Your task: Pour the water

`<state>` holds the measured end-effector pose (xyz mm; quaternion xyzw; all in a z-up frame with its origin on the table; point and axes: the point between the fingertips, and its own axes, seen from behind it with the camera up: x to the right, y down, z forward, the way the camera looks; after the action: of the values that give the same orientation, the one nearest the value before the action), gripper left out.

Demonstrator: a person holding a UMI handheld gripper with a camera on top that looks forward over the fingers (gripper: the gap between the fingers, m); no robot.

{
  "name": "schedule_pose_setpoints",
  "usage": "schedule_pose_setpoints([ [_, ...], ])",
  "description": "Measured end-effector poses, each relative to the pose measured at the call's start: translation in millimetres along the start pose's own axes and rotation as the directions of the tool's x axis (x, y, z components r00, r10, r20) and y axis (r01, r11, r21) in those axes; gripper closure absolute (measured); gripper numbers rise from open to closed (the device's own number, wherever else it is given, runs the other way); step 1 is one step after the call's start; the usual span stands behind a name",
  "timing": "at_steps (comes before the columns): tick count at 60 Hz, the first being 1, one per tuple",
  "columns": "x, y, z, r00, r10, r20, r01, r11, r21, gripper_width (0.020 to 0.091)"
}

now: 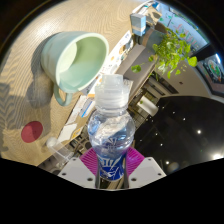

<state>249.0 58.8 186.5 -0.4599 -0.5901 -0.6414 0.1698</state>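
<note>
Between tool [111,163] fingers: bottle [110,128]; base hidden; cup [75,60] beyond

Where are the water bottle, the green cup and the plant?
water bottle [110,128]: gripper view, clear body above the label, held in the gripper [111,172].
green cup [76,60]: gripper view, inner wall.
plant [176,50]: gripper view, leaves.

Bright even daylight, soft shadows on the wooden table [30,70], strong fisheye curvature.
</note>
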Motion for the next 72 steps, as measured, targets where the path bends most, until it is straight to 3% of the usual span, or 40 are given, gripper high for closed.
schedule_pose_setpoints([
  [13, 31.5, 29.5, -21.6, 0.858, 0.508, 0.078, -0.512, 0.857, 0.053, 0.0784],
  [28, 34.2, 80.8, -49.5, 0.291, 0.927, 0.238, -0.956, 0.289, 0.045, 0.0784],
  [37, -11.6, 70.0, -49.8, -0.101, 0.923, 0.372, -0.994, -0.079, -0.073, 0.0781],
  [46, -73.5, 49.0, -36.9, -0.353, 0.839, 0.413, -0.934, -0.290, -0.208, 0.0780],
  [58, -126.2, 14.3, -23.3, -0.502, 0.743, 0.443, -0.863, -0.399, -0.309, 0.0780],
  [66, -157.2, -4.0, -21.1, -0.514, 0.736, 0.440, -0.854, -0.389, -0.347, 0.0761],
  [68, -154.4, -2.3, -19.6, -0.522, 0.733, 0.437, -0.852, -0.418, -0.315, 0.0754],
  [72, -158.3, 0.5, -16.5, -0.529, 0.729, 0.435, -0.847, -0.422, -0.322, 0.0732],
])
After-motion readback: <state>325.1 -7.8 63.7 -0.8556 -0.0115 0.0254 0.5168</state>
